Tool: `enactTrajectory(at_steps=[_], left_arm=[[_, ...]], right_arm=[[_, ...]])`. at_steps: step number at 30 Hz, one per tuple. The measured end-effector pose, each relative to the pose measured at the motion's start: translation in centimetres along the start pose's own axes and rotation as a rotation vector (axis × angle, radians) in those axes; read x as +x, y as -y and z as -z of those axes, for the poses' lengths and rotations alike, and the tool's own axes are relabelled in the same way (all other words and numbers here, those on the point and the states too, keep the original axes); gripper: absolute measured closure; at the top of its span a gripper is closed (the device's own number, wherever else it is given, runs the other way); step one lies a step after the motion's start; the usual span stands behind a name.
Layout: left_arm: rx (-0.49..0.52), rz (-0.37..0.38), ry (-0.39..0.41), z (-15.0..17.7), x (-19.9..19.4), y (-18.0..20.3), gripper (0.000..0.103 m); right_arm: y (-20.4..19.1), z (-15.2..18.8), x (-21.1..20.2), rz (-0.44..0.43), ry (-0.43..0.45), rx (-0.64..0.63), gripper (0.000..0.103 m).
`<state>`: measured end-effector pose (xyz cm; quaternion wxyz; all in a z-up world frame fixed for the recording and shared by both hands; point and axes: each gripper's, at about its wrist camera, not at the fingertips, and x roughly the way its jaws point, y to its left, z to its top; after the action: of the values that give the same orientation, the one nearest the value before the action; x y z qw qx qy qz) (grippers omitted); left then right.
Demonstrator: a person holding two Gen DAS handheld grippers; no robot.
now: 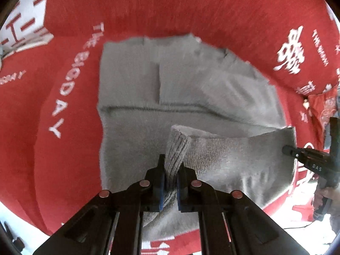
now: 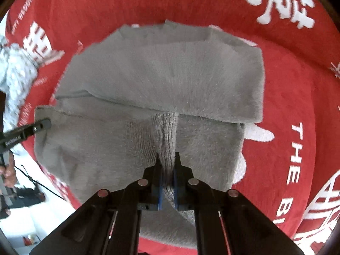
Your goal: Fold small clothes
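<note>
Pinched near ribbed hem of grey garment (image 1: 148,89) in left gripper (image 1: 171,165) and right gripper (image 2: 167,159), jaws nearly closed, over red cloth (image 1: 212,6).

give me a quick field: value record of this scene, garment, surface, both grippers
garment: grey fleece garment, partly folded, near hem lifted
surface: red cloth with white lettering
left gripper: shut on a pinch of the ribbed hem
right gripper: shut on the ribbed hem at another spot
other gripper seen: right gripper at the hem's corner in the left wrist view
extra: patterned pale fabric at the cloth's edge
</note>
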<state>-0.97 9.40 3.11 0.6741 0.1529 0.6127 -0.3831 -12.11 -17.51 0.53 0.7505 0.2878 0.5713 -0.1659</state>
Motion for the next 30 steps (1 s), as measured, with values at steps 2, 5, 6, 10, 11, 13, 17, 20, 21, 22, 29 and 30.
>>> enactTrajectory(at_steps=[2, 5, 6, 10, 11, 13, 17, 20, 21, 22, 29, 30], left_arm=[[0.023, 0.004, 0.045, -0.3, -2.1, 0.7, 0.096], [0.063, 0.013, 0.103, -1.1, -4.8, 1.7, 0.096], [0.078, 0.014, 0.131, -1.7, -5.8, 1.9, 0.096], [0.095, 0.023, 0.22, -5.2, -7.9, 2.5, 0.096], [0.098, 0.024, 0.248, -6.7, -8.1, 2.5, 0.096], [0.097, 0.009, 0.279, -8.6, -8.0, 2.4, 0.096], [0.061, -0.024, 0.296, -13.0, -4.7, 1.8, 0.096], [0.025, -0.06, 0.254, -15.4, -0.3, 1.1, 0.096], [0.02, -0.095, 0.231, -16.0, 1.6, 1.0, 0.096], [0.012, -0.121, 0.205, -16.5, 3.4, 0.8, 0.096], [-0.049, -0.266, 0.149, -17.3, 8.3, -0.9, 0.088], [-0.066, -0.3, 0.149, -17.3, 8.3, -1.4, 0.072]], right_arm=[[-0.1, -0.1, -1.6, -0.015, 0.031, 0.009, 0.095], [-0.4, -0.5, -4.7, -0.029, 0.097, -0.006, 0.095], [-0.6, -1.0, -5.9, -0.032, 0.127, -0.016, 0.095], [-1.1, -4.4, -9.1, -0.047, 0.224, -0.025, 0.095], [-0.9, -5.5, -9.6, -0.051, 0.241, -0.025, 0.095], [-0.4, -8.2, -10.1, -0.054, 0.279, -0.021, 0.095], [0.5, -13.3, -7.4, -0.026, 0.283, -0.015, 0.095], [1.8, -15.7, -3.6, -0.01, 0.248, 0.011, 0.095], [2.4, -16.6, -1.7, -0.008, 0.222, 0.029, 0.095], [2.9, -17.0, -0.5, -0.008, 0.204, 0.044, 0.095], [5.6, -18.3, 6.2, 0.003, 0.116, 0.133, 0.095], [5.7, -18.4, 6.5, 0.004, 0.111, 0.141, 0.095]])
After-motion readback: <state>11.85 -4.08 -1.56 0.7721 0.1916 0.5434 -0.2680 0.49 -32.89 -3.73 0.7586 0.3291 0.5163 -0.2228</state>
